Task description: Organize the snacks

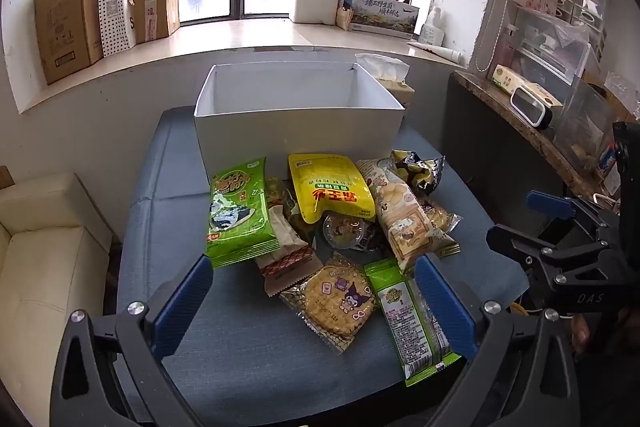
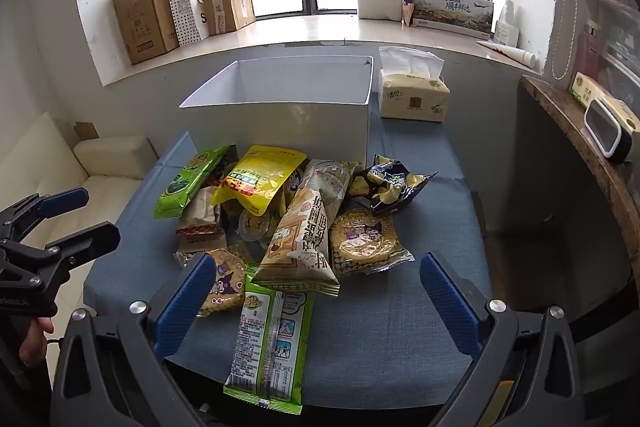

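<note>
Two hand-held grippers hover above a blue-covered table (image 1: 168, 227), both tilted downward with blue-padded jaws spread wide and nothing between them. The left gripper (image 1: 314, 275) hangs over the near edge of a heap of snacks (image 1: 332, 223); the right gripper (image 2: 318, 273) frames the same heap from the other side, and each tool shows at the edge of the other's view. Nearest lies a long green packet (image 2: 272, 339), its end reaching the table's front edge. Just beyond it sit a round biscuit in a cartoon wrapper (image 1: 340, 301) and a tall beige bag (image 2: 304, 231) lying across the pile. Further in rest a green seaweed pack (image 1: 238, 211), a yellow pouch (image 1: 330, 187) and a crumpled dark blue bag (image 2: 386, 183). Behind the heap, touching its far side, stands an open white box (image 1: 298, 131), its visible interior bare. A tissue pack (image 2: 414, 95) sits just beside the box. Cardboard cartons (image 2: 140, 17) line the window sill (image 2: 312, 33) at the back.
</note>
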The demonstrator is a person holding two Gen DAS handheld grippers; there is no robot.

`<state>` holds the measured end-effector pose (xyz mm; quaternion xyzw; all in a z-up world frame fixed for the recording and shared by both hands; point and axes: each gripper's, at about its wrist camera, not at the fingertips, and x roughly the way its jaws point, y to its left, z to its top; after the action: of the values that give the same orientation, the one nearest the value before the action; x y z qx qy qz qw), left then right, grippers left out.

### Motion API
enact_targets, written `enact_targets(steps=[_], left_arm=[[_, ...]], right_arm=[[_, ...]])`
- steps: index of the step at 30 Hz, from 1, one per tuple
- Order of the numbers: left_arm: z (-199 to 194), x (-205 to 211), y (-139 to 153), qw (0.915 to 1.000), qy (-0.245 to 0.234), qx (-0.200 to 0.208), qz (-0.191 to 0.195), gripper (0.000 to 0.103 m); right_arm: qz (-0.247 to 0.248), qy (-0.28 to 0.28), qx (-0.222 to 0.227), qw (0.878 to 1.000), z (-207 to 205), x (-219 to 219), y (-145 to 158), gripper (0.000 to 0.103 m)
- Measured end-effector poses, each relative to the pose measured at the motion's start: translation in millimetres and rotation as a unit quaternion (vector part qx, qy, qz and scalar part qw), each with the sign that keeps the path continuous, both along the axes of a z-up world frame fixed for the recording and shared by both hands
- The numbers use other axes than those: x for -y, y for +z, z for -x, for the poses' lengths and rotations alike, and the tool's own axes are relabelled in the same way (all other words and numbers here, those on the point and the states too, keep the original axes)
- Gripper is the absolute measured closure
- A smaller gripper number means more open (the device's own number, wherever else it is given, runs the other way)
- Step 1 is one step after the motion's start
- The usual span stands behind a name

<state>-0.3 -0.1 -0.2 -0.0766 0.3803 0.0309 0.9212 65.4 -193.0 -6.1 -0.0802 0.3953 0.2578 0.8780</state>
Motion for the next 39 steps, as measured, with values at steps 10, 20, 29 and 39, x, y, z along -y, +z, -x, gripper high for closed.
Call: enact_targets(steps=[10,20,29,39], left_arm=[[3.5,1.5,3.0,0.9999,-0.008,0.007,0.004,0.000],[3.2,-0.3,1.8,1.0000,-0.004,0.001,0.004,0.000],[5.1,-1.3,2.2,1.0000,0.001,0.002,-0.001,0.000],[6.1,-3.8,2.3,0.9999,0.006,0.016,0.001,0.000]], right_arm=[[0.001,0.000,-0.001,1.000,0.4,-0.6,-0.5,0.000],[0.001,0.001,-0.002,1.000,1.0,-1.7,-2.0,0.000],[-0.001,0.004,-0.007,1.000,1.5,-4.6,-4.1,0.000],[0.000,0.007,-0.009,1.000,2.2,-6.6,-4.9,0.000]])
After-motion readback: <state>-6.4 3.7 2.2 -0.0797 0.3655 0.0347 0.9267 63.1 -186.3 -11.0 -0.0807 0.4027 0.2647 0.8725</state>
